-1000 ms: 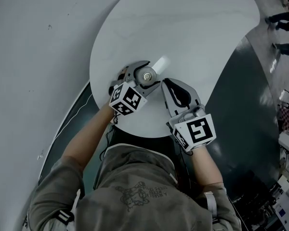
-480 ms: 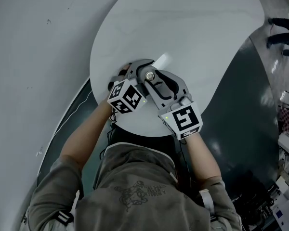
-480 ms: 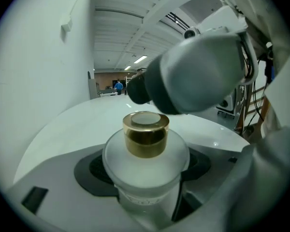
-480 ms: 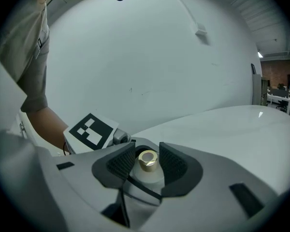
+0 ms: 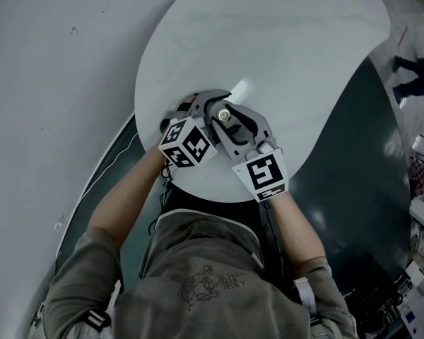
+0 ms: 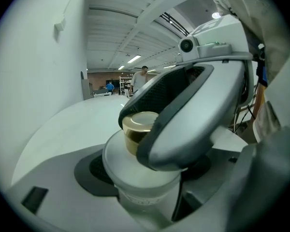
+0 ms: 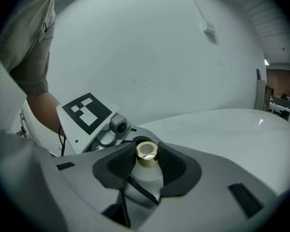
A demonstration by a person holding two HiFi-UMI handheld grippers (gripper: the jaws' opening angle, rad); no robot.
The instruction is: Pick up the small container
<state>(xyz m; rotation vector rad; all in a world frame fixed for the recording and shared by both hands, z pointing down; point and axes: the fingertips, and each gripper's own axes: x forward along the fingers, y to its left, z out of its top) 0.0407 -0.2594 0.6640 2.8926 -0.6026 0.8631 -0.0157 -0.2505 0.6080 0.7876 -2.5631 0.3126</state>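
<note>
At near edge of white round table [image 5: 283,62], l. gripper [image 5: 213,104] is clamped on the small container [image 6: 135,175] body, while r. gripper [image 5: 230,115] jaws are closing either side of its gold cap [image 7: 146,152], pads right beside it.

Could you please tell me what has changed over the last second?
The right gripper moved left over the left gripper and opened; its jaws are now closing around the gold cap of the small frosted plastic container. The left gripper kept holding it.
</note>
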